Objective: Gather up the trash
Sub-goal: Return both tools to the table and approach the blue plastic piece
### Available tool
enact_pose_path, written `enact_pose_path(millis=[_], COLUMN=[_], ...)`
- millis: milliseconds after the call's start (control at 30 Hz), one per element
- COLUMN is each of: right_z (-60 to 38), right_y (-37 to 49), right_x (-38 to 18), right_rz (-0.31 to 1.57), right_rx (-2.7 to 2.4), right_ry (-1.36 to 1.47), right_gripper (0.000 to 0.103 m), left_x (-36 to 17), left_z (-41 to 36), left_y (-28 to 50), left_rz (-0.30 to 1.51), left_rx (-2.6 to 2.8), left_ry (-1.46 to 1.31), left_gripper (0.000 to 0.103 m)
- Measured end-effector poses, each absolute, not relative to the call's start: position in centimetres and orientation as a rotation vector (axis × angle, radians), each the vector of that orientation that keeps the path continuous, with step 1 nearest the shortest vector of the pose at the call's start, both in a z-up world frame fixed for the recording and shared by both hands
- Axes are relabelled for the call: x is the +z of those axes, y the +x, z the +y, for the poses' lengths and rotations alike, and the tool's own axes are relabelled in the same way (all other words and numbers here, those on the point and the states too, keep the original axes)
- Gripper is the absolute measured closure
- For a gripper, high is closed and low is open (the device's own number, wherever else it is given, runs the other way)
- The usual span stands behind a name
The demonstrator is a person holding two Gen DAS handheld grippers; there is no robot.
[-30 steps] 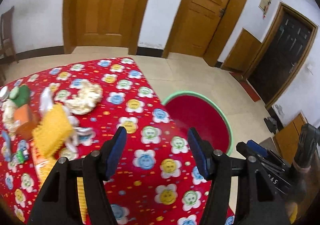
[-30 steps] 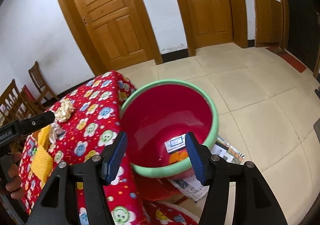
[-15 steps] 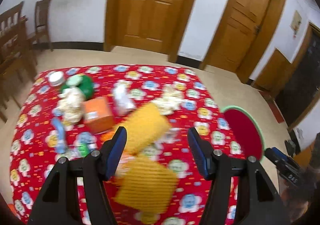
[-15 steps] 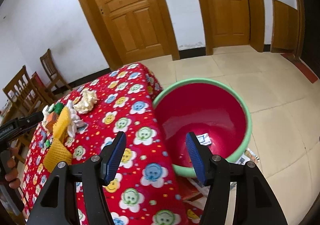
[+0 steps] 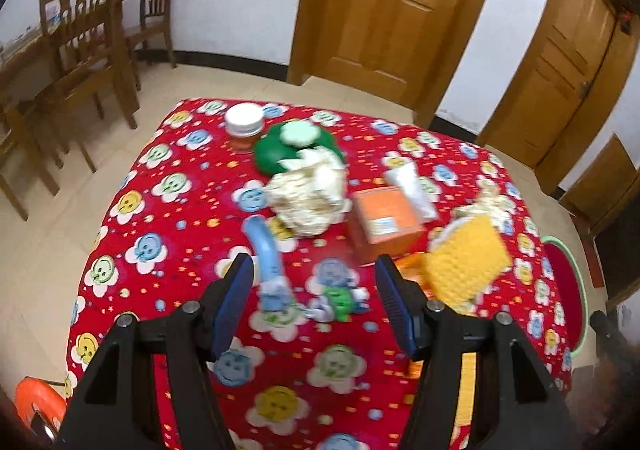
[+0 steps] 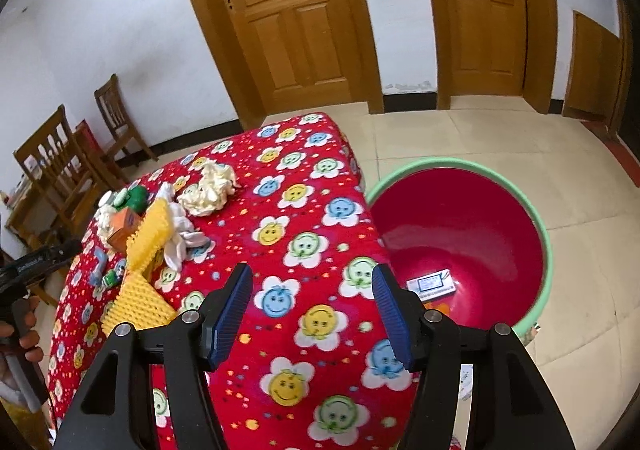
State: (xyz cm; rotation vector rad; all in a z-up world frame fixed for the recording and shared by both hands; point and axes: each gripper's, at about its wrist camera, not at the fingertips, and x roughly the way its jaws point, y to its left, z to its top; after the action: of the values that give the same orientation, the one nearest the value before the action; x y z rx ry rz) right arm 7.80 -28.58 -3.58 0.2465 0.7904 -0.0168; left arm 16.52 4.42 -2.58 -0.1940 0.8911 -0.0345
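Trash lies on a table with a red flowered cloth (image 5: 168, 218): a crumpled cream paper wad (image 5: 306, 194), an orange box (image 5: 382, 220), a blue tube (image 5: 266, 250), yellow foam netting (image 5: 466, 256), a green wrapper (image 5: 338, 298). My left gripper (image 5: 314, 300) is open and empty above the blue tube and wrapper. My right gripper (image 6: 312, 312) is open and empty over the table's right edge. A red basin with a green rim (image 6: 460, 238) stands on the floor at the right, with a card (image 6: 430, 284) inside. Another paper wad (image 6: 208, 190) lies on the cloth.
A white-lidded jar (image 5: 244, 124) and a green container (image 5: 294, 146) stand at the far side of the table. Wooden chairs (image 5: 88, 62) stand at the left. Wooden doors (image 6: 296, 22) line the back wall. Papers lie on the tiled floor under the basin.
My left gripper has swung left from the basin side to face the pile of trash. My right gripper has swung left from over the basin to the table's edge. Both stayed open.
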Motion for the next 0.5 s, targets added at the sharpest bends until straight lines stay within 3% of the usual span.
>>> enact_pose_path(millis=[233, 500], right_z=[-26.3, -23.0], right_y=[8.8, 10.6], right_x=[-4.0, -4.0], right_rz=[0.808, 0.828], right_rx=[-0.030, -0.030], right_ry=[0.229, 0.179], right_gripper=[0.040, 0.040], left_x=[-5.6, -8.1], left_z=[6.3, 6.8], left_y=[18.3, 19.4], left_rz=[0.932, 0.966], left_rx=[-0.016, -0.018], left_ry=[-0.216, -0.231], left_gripper=[0.041, 0.056])
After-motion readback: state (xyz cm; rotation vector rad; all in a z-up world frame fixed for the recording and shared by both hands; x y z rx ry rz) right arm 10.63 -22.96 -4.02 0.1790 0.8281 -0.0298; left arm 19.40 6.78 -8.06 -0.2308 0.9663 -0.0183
